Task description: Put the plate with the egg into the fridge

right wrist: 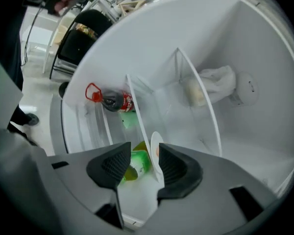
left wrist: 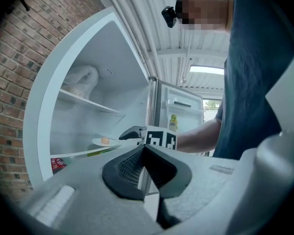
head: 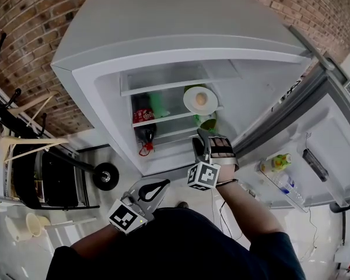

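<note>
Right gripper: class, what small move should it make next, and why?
Probably draw the right gripper straight back, out of the fridge: the plate with the egg already rests on the shelf, and the jaws stand apart, not pressing it, so nothing is left to hold.

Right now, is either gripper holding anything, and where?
Nothing is held. The right gripper is open, off the plate, which rests with its egg on the fridge shelf; the left gripper is shut, empty.
</note>
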Demonstrator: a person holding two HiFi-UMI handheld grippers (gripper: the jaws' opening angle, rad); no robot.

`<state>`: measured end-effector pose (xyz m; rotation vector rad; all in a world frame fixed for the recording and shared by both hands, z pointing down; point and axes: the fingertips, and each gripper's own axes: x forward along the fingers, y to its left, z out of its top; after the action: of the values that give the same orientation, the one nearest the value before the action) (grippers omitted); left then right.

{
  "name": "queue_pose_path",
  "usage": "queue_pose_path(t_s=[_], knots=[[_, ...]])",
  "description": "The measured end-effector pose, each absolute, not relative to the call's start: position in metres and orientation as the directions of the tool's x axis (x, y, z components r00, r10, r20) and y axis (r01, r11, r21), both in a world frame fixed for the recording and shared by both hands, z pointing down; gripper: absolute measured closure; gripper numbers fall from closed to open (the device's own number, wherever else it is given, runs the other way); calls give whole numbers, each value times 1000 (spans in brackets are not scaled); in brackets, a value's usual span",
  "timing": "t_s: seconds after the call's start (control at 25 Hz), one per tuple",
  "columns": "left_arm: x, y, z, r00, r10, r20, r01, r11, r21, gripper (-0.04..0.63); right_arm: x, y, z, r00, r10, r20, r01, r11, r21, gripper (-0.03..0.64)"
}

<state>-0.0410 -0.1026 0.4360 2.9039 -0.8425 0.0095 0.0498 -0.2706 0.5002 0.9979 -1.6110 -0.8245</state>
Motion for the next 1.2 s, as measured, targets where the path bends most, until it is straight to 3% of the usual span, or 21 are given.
queue_pose_path(t_s=[0.2, 0.48, 0.8, 1.04, 1.2], knots=[[-38, -103, 435, 851, -524, 30, -524, -846, 103, 597, 25, -230, 475, -267, -883, 386, -346, 462, 817, 436], [-41, -100, 434, 847, -530, 32, -530, -841, 108, 597, 0, -179, 460, -445, -812, 379, -560, 582, 590, 467], [-39, -96, 432, 852, -522, 32, -522, -846, 106, 597, -18, -141, 448, -620, -701, 352, -643, 711, 284, 584], [-38, -95, 435, 856, -516, 39, -517, -849, 106, 597, -29, -117, 456, -745, -609, 271, -640, 767, -35, 606], [-37, -94, 436, 858, -511, 40, -512, -852, 108, 597, -30, -111, 453, -786, -583, 206, -610, 786, -105, 606]])
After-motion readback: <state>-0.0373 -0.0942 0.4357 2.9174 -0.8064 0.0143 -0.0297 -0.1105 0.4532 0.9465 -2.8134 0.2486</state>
